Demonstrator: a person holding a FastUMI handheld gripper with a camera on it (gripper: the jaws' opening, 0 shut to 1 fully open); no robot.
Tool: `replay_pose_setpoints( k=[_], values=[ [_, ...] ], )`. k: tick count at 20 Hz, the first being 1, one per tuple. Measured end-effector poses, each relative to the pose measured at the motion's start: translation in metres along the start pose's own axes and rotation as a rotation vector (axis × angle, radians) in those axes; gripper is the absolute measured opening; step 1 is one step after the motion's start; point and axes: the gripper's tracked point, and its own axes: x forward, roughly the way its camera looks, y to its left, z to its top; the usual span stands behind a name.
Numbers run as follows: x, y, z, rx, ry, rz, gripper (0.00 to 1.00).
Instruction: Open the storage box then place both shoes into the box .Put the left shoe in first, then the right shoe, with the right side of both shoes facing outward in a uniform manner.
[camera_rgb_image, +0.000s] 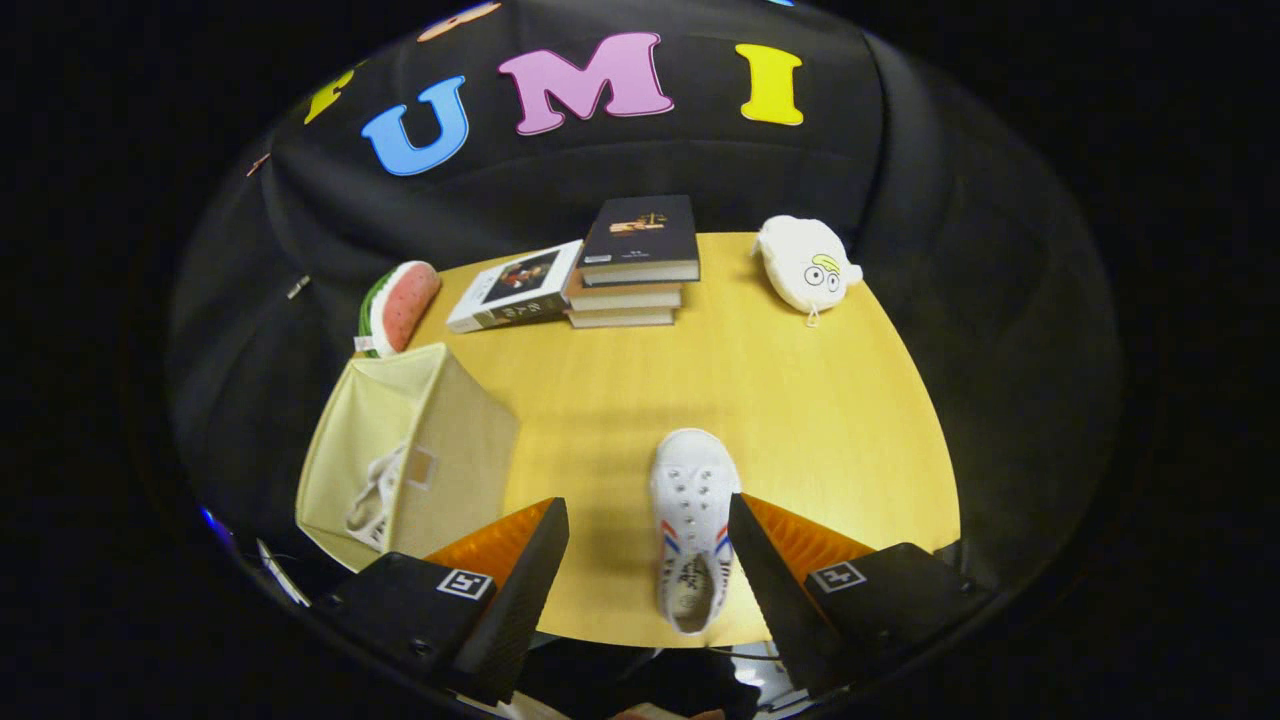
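White shoe (692, 520) lies between the spread fingers of the empty gripper (648, 570); box (400, 450) at ten o'clock holds another shoe (375, 495).

The box (410, 455) is a pale cream fabric cube standing on the left part of the desk (800, 400), its top open and its walls upright. Inside it lies one white shoe (378, 495), resting against the near inner wall with its laces showing; which way its sides face cannot be told. The second shoe (692, 525) is a white lace-up sneaker with red and blue stripes on its sides. It sits upright on its sole near the front edge of the desk, well apart from the box, toe pointing toward the far side and heel opening toward the edge.
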Motion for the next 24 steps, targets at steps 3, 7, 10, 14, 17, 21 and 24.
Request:
replay_pose_setpoints(
  k=[3,7,10,14,17,21,24],
  values=[
    [0.018,-0.030,-0.043,-0.015,0.077,-0.033,0.98],
    [0.037,-0.056,-0.084,-0.058,0.154,-0.076,0.94],
    [0.054,-0.058,-0.102,-0.090,0.192,-0.070,0.91],
    [0.082,-0.067,-0.104,-0.139,0.182,-0.096,0.86],
    [0.089,-0.064,-0.094,-0.097,0.139,-0.089,0.82],
    [0.099,-0.056,-0.078,-0.083,0.045,-0.077,0.71],
    [0.112,-0.042,-0.074,-0.008,0.033,-0.061,0.42]
  ],
)
